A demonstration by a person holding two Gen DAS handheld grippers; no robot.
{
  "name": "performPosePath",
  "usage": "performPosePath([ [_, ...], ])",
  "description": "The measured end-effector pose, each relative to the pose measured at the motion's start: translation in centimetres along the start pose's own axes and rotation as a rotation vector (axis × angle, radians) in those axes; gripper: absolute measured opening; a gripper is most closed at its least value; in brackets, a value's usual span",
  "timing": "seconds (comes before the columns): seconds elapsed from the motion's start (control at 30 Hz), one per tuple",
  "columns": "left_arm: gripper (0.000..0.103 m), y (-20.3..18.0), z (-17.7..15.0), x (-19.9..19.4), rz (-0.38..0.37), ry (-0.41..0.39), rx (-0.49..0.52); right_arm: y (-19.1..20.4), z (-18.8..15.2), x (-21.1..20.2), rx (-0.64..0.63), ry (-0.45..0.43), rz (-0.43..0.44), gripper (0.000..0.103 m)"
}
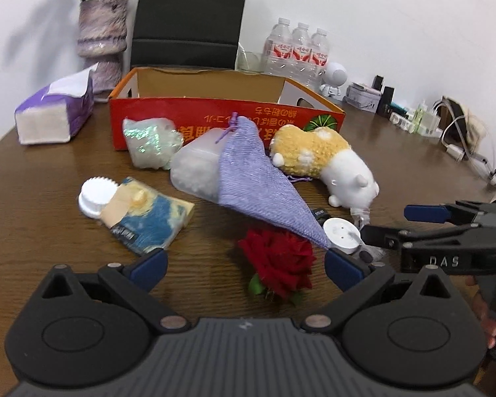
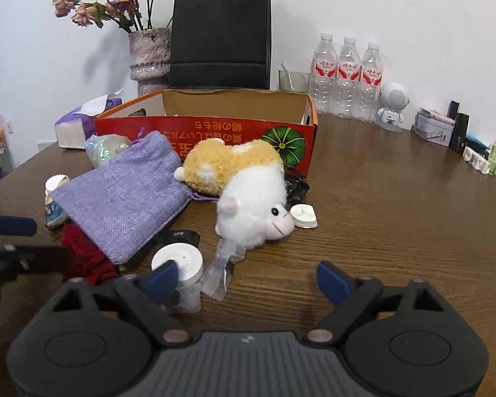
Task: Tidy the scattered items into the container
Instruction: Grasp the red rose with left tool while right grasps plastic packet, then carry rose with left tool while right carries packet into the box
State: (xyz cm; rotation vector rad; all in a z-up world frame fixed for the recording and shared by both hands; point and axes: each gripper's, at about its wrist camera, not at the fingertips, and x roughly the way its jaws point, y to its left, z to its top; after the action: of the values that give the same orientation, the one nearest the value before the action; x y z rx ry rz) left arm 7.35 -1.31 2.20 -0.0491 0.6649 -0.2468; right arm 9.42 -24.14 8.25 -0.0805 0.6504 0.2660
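An open red cardboard box [image 1: 182,112] [image 2: 215,132] stands at the back of the brown table. In front of it lie a purple cloth pouch [image 1: 258,185] [image 2: 125,198], a plush hamster [image 1: 324,162] [image 2: 248,198], a red rose [image 1: 277,264], a blue tube with a white cap [image 1: 139,211], a glittery bag [image 1: 148,142], a frosted plastic box [image 1: 195,168] and a white round disc [image 1: 342,233] [image 2: 178,261]. My left gripper [image 1: 244,266] is open, with the rose between its fingers. My right gripper [image 2: 248,279] [image 1: 393,223] is open and empty, near the disc.
A tissue pack [image 1: 56,112], a vase of dried flowers [image 2: 148,56], a black paper bag [image 2: 220,36], three water bottles [image 2: 347,76], a small white robot figure [image 2: 392,106] and small cosmetics [image 2: 463,135] line the back and right. A white plug [image 2: 302,216] lies by the hamster.
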Motion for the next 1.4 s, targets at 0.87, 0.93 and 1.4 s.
performPosePath([
  [0.87,0.04,-0.7,-0.2,1.3,-0.028,0.009,0.006,0.4,0.2,1.1,-0.004,0.031,0.106,0.015],
  [0.93,0.04,-0.5,-0.4,0.9,-0.035,0.003,0.002,0.3,0.1,0.7,0.009,0.024,0.102,0.015],
  [1.4,0.039,0.3,0.9,-4.2,-0.009,-0.158,0.038,0.1,0.5,-2.0,0.036,-0.039,0.077,0.015],
])
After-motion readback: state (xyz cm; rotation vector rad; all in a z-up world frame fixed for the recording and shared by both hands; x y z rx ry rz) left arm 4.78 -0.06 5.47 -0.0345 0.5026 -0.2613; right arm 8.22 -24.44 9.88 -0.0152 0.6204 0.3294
